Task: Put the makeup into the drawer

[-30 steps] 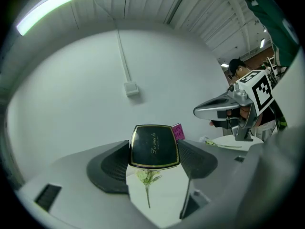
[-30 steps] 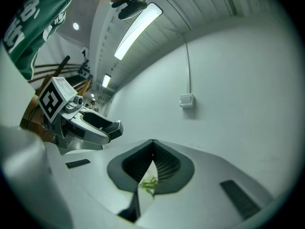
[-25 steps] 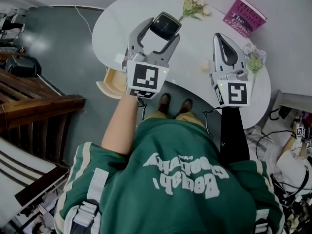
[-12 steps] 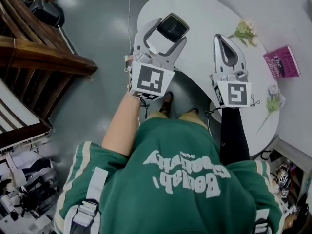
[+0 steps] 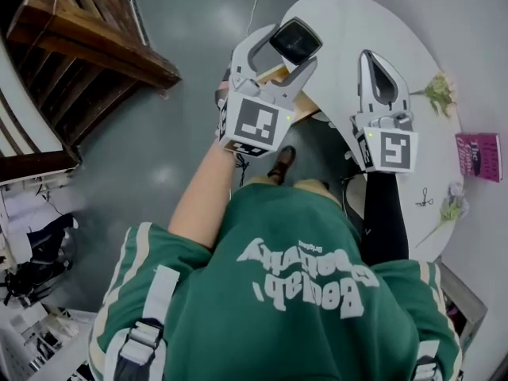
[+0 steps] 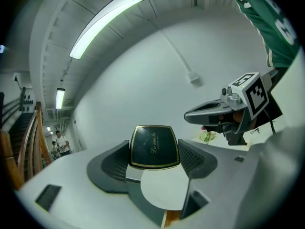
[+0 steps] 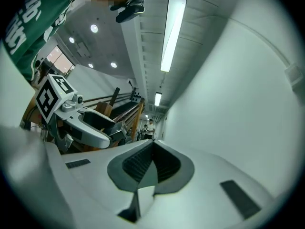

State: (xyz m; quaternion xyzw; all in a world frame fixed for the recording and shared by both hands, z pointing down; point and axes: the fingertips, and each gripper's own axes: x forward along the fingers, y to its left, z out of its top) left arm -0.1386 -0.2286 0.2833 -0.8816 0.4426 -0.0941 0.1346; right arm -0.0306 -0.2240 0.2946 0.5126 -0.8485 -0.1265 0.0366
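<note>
Head view looks down past my green jacket (image 5: 294,292) to both tools held out in front. My left gripper (image 5: 290,48) pinches a black makeup compact (image 6: 153,146) with a gold edge between its jaws, held over the left end of the white table (image 5: 349,14). My right gripper (image 5: 371,60), just right of it, has its jaws pressed together on nothing. Farther right on the table lie flowers (image 5: 438,92) and a pink book (image 5: 479,155).
</note>
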